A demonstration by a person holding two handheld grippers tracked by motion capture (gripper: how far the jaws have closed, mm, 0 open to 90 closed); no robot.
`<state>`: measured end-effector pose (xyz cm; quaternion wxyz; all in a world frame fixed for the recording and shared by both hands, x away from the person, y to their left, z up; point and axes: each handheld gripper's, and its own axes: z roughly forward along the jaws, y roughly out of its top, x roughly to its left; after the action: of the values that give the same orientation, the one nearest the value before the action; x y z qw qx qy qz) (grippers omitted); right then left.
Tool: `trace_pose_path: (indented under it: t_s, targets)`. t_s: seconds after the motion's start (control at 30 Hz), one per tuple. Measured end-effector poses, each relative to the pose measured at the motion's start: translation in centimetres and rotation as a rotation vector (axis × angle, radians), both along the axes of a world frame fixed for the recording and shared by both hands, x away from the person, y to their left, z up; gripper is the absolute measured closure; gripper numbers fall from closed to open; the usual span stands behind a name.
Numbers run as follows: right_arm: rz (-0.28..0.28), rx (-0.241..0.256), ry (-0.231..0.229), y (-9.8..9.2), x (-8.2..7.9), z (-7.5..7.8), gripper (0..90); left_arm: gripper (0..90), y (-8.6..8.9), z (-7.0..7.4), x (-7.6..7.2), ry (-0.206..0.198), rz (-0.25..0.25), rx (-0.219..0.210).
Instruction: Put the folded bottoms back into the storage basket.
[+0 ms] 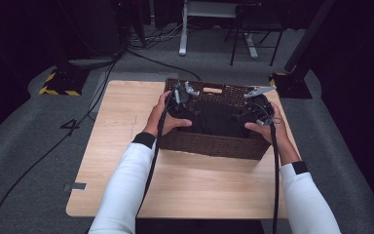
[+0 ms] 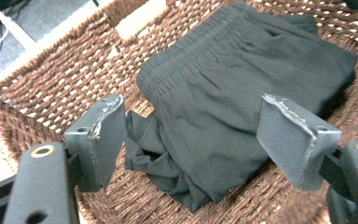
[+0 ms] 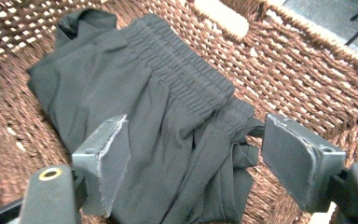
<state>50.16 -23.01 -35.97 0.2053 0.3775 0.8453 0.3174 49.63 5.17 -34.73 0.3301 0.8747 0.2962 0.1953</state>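
Both jaws stand spread on the left gripper (image 2: 191, 140) and the right gripper (image 3: 193, 161), poised above the black garment (image 2: 223, 107) folded in the wicker basket (image 1: 209, 144). Judged best: each should pinch one elastic waistband (image 3: 182, 70) end, clear of the weave.

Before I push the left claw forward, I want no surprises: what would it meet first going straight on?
Probably the folded black garment lying in the wicker basket; the open left claw points at it.

Dim high view with dark surroundings beyond the lit table (image 1: 126, 131); softly blurred, brighter close-ups from both gripper views.
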Motion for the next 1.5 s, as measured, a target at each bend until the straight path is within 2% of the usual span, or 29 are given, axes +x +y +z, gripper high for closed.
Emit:
trace_pose_path:
  t_s: [0.13,0.2,0.27,0.4,0.5,0.6,0.8,0.93,1.0,1.13,1.5]
  targets:
    - [0.001,0.004,-0.026,-0.2,-0.6,0.3,22.7,23.6,0.2,0.5,-0.9,-0.026,-0.011,-0.001]
    - [0.006,0.009,-0.035,-0.3,-0.8,0.3,21.4,24.2,0.3,0.6,-1.1,-0.023,-0.009,0.001]
    - [0.020,0.027,-0.046,-0.6,-1.3,0.5,21.1,24.2,0.4,0.7,-1.7,-0.037,-0.001,0.025]
    - [0.020,0.024,-0.058,-0.8,-1.8,0.5,21.6,22.2,0.9,0.7,-2.3,-0.034,-0.008,0.013]
    - [0.008,0.012,-0.072,-0.9,-2.2,0.6,22.6,21.2,1.4,0.7,-3.1,-0.042,-0.031,0.010]
    - [0.014,0.032,-0.078,-1.4,-2.7,0.7,23.4,20.2,1.8,0.8,-3.8,-0.051,-0.037,0.014]
    - [0.004,0.052,-0.097,-2.0,-3.7,1.0,23.7,18.9,2.7,1.0,-5.1,-0.066,-0.054,-0.017]
    - [0.000,0.039,-0.118,-2.2,-4.4,0.9,24.1,18.6,3.1,0.6,-5.9,-0.080,-0.070,-0.013]
    - [0.005,0.045,-0.136,-2.3,-4.9,0.9,24.3,18.6,3.3,0.4,-6.3,-0.081,-0.076,-0.013]
    - [0.022,0.053,-0.145,-2.6,-5.7,0.8,24.4,20.1,3.7,0.0,-7.0,-0.104,-0.076,0.003]
    - [0.041,0.053,-0.172,-3.9,-8.3,0.0,26.0,20.0,5.5,-0.8,-9.3,-0.109,-0.087,0.005]
